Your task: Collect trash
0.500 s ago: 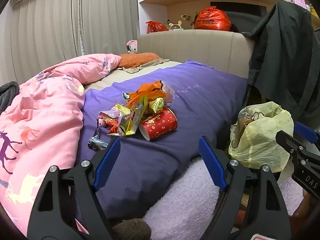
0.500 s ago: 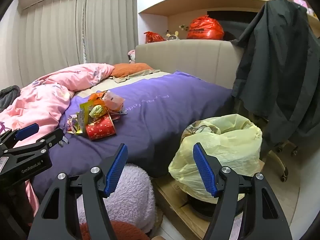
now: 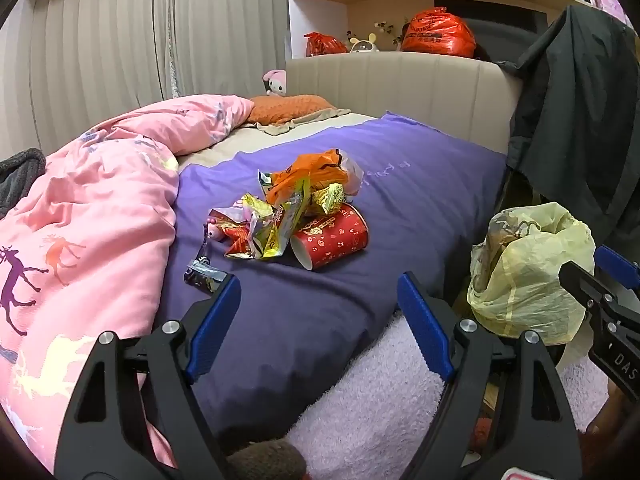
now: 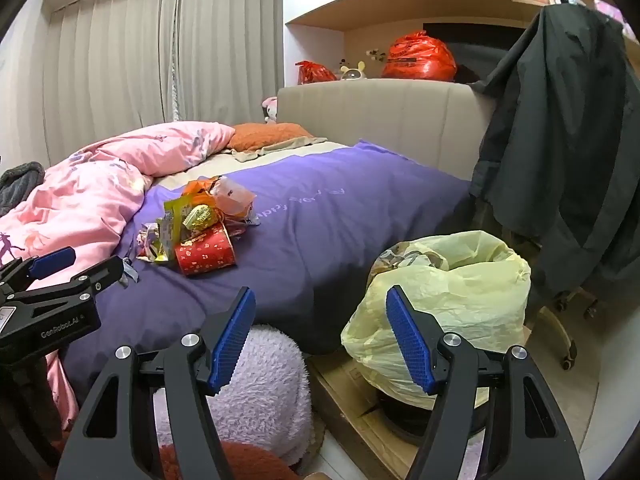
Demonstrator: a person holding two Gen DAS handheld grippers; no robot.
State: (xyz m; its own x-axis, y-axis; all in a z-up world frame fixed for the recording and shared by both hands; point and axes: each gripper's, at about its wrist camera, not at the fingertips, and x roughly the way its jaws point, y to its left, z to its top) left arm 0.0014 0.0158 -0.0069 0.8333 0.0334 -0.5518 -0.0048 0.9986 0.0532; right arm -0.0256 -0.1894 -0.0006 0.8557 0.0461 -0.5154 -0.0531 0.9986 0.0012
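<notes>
Both wrist views look slightly downward from the bed's near side; both share the purple blanket point(image 3: 400, 200) and the pale yellow plastic trash bag point(image 4: 460, 292).

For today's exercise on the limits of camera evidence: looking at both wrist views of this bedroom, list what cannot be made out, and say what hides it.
- Contents of the yellow bag: both views, hidden by its crumpled rim.
- Inside of the red cup: both views, mouth turned away or covered by wrappers.
- Small dark wrapper: left view, partly behind the left gripper; print too small.
- Right gripper: left view, cut by the edge.
- Bin under the bag: right view, mostly covered.
</notes>
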